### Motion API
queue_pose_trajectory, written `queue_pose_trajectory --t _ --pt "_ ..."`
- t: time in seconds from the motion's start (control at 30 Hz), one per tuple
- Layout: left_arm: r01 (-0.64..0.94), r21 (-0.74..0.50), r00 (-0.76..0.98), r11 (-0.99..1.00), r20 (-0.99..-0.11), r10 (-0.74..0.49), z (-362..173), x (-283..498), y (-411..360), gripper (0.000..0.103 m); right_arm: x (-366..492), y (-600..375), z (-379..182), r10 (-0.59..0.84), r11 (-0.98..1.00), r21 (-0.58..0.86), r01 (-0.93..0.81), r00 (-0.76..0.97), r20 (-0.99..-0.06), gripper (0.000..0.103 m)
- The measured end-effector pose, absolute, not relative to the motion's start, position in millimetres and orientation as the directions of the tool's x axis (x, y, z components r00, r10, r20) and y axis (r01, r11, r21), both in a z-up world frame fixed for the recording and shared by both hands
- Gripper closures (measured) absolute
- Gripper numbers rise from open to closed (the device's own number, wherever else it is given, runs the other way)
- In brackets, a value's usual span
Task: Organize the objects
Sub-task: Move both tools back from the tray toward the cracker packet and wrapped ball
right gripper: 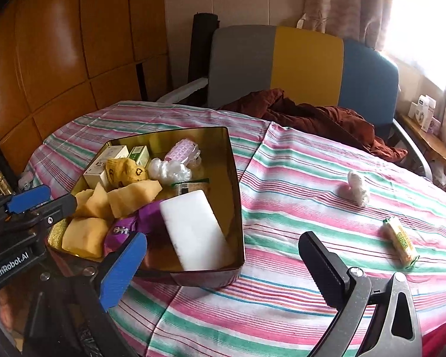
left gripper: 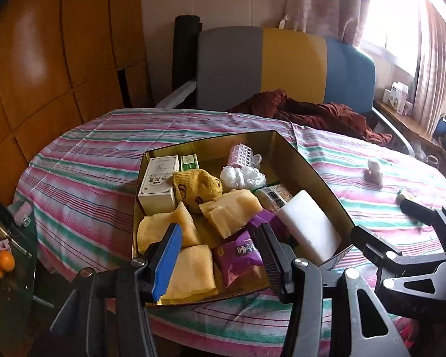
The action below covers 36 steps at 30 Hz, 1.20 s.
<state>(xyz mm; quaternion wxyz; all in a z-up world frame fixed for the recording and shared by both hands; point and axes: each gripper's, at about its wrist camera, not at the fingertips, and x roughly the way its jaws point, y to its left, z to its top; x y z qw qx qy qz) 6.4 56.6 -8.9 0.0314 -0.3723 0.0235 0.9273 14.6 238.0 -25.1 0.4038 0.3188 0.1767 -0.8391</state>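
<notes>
Your landmark is the gold metal tin with straight walls (right gripper: 236, 208), which stands on the round table under a cloth with pink, green and white stripes (right gripper: 297, 172). To the right of the tin the cloth is mostly bare, so you have open room there; only a small white crumpled wrapper (right gripper: 358, 189) and a long yellow snack bar in clear wrapping (right gripper: 400, 242) lie on this side, well apart from the tin and from each other. Inside the tin you see a white rectangular foam block (right gripper: 194, 229) leaning at the right wall, purple snack packets (left gripper: 240, 253) next to it, yellow folded sponge cloths (left gripper: 190, 270) at the near-left part, a yellow knitted sock (left gripper: 197, 189), a white cardboard box (left gripper: 159, 183) and a pink plastic hair roller (left gripper: 242, 154) at the far side. Behind the tin, a dark red crumpled garment (right gripper: 312, 116) lies at the table's far edge, before a chair with grey, yellow and blue back (right gripper: 306, 62). Your left gripper (left gripper: 220, 255) hangs over the near edge of the tin, fingers spread, holding nothing. Your right gripper (right gripper: 223, 267) hangs at the tin's near-right corner, fingers wide apart and empty.
</notes>
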Motion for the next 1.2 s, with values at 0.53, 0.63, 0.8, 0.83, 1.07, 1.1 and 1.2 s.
queue_pose_trajectory --t 0.53,0.63,0.8,0.83,1.07,1.1,1.2 --pt "-0.125 0.086 -0.712 -0.988 -0.701 0.029 -13 6 76 0.050 -8 254 -29 -0.530 -0.659 -0.027 0.751 -0.489 -0.693 0.000" --pt "-0.134 0.095 -0.713 -0.986 -0.701 0.029 -13 7 79 0.050 -10 258 -30 -0.524 -0.665 -0.028 0.746 -0.494 -0.694 0.000" --pt "-0.145 0.103 -0.711 -0.984 -0.702 0.032 -13 8 83 0.050 -16 264 -30 -0.511 -0.673 -0.034 0.738 -0.499 -0.700 0.000" --pt "-0.147 0.105 -0.711 -0.984 -0.702 0.031 -13 8 83 0.050 -16 265 -30 -0.509 -0.673 -0.037 0.739 -0.499 -0.702 0.000" --pt "-0.158 0.110 -0.705 -0.981 -0.708 0.034 -14 8 86 0.050 -36 278 -26 -0.471 -0.694 -0.064 0.717 -0.519 -0.713 0.000" --pt "-0.161 0.111 -0.704 -0.981 -0.710 0.035 -14 8 87 0.050 -39 280 -24 -0.466 -0.698 -0.066 0.713 -0.522 -0.714 0.000" --pt "-0.167 0.117 -0.701 -0.979 -0.712 0.035 -15 8 89 0.050 -56 289 -18 -0.440 -0.711 -0.084 0.698 -0.536 -0.720 0.000"
